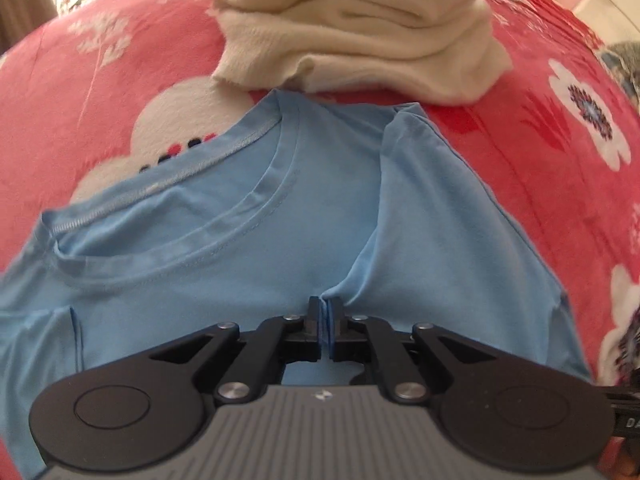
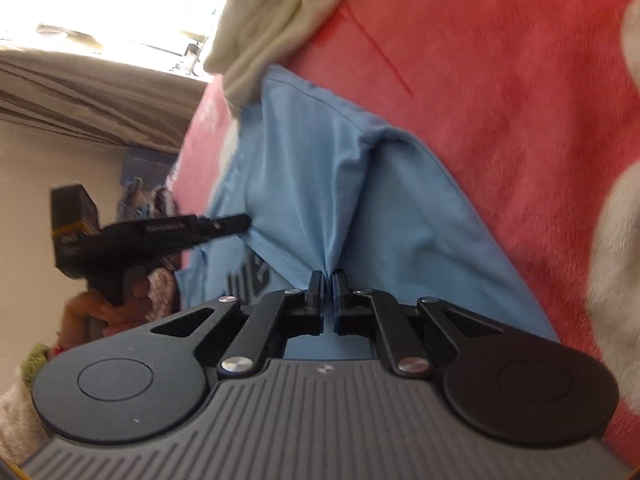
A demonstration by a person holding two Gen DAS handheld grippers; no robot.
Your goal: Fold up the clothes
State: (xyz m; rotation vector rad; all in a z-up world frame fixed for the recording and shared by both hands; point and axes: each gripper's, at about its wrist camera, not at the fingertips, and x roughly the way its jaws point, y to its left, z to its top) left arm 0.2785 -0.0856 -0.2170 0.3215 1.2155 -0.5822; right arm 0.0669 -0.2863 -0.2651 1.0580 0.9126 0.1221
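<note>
On the plush red blanket [image 1: 520,184], each hand-held gripper, left [image 1: 325,307] and right [image 2: 329,280], pinches smooth blue T-shirt [image 1: 248,256] cotton.

The light blue T-shirt [image 1: 224,240] runs off the left edge of the left wrist view, and its lower part is hidden under the left gripper [image 1: 325,312] body. In the right wrist view, dark lettering on the T-shirt [image 2: 252,280] is partly covered by a fold and the right gripper [image 2: 329,280], so it cannot be read. Beyond the T-shirt, the cream folded garment [image 2: 272,20] is cut by the top edge. The hand [image 2: 100,312] left of the T-shirt is blurred.
</note>
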